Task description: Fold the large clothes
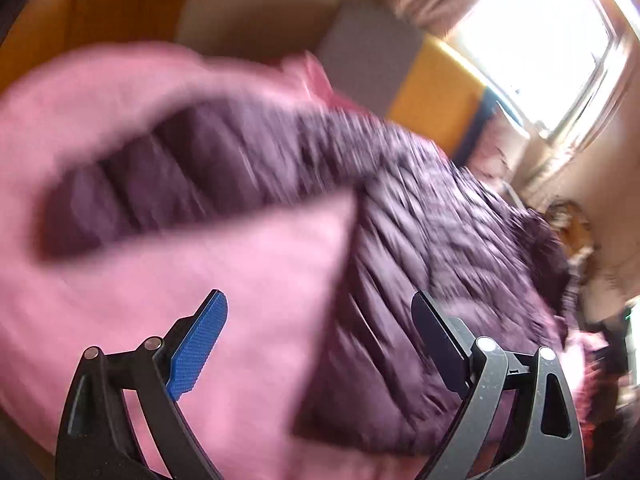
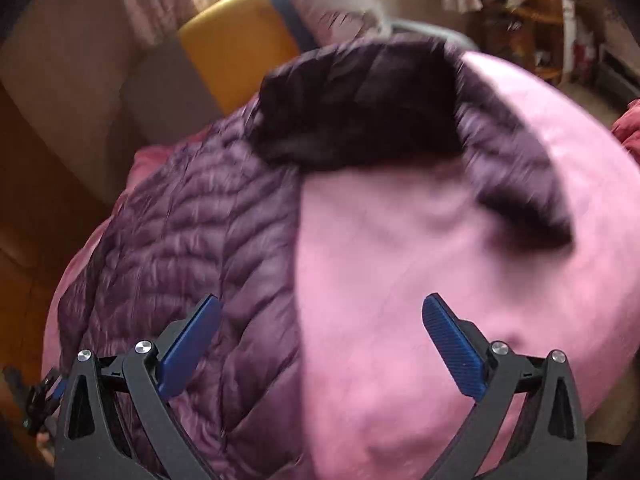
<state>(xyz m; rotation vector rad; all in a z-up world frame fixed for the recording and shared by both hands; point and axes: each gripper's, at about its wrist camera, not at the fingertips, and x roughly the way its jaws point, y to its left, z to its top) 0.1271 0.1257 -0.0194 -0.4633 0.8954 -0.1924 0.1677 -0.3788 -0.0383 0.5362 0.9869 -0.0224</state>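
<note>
A dark purple quilted puffer jacket [image 1: 420, 240] lies spread on a pink bedsheet [image 1: 120, 280]. One sleeve [image 1: 168, 176] stretches left across the sheet in the left wrist view. My left gripper [image 1: 320, 312] is open and empty, hovering above the jacket's lower edge. In the right wrist view the jacket body [image 2: 192, 248] lies at the left, with its dark collar area [image 2: 352, 120] and a sleeve [image 2: 516, 168] running right over the pink sheet [image 2: 400, 300]. My right gripper [image 2: 320, 316] is open and empty above the jacket's edge. Both views are motion-blurred.
A yellow and blue headboard [image 2: 240, 52] and a pale pillow [image 2: 340, 8] stand behind the bed. A bright window [image 1: 532, 36] with curtains is at the far side. A cluttered wooden shelf [image 2: 528, 20] stands at the far right. A red cloth [image 2: 628, 128] lies at the right edge.
</note>
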